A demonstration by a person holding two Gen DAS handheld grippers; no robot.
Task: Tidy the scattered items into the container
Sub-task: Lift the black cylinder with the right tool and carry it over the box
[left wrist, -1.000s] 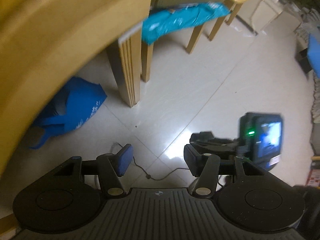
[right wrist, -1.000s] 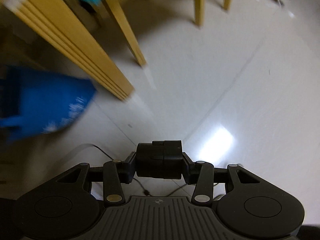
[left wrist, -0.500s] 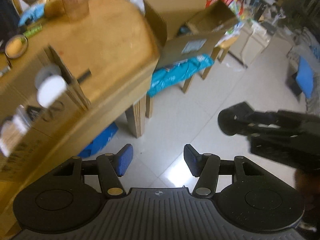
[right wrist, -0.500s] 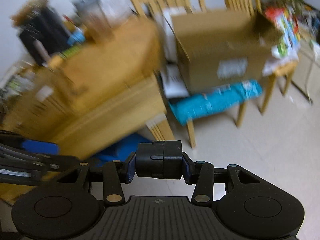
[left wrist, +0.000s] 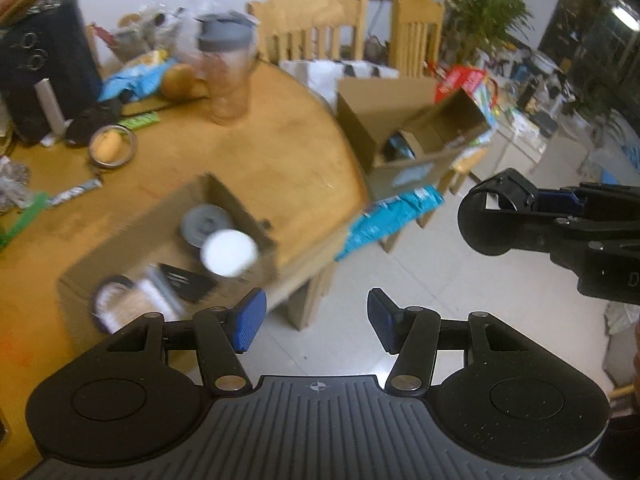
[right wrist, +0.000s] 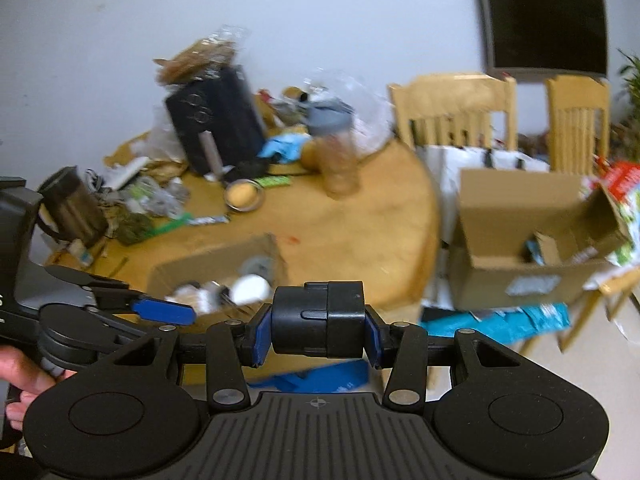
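While the right gripper was clamped on a black cylindrical cap-like part, its blue pads pressing the two ends, the open cardboard box on the round wooden table lay ahead of it and a little to its left, lower in the view. The part's long axis ran crosswise, from one pad to the other. Carrying it over the box rim looked like the next call, and the right hand was the one loaded for it. The left gripper stood half spread with nothing between its pads, just beside the box's near corner, nearer the box than the right. A white lid and other blurred items already lay inside.
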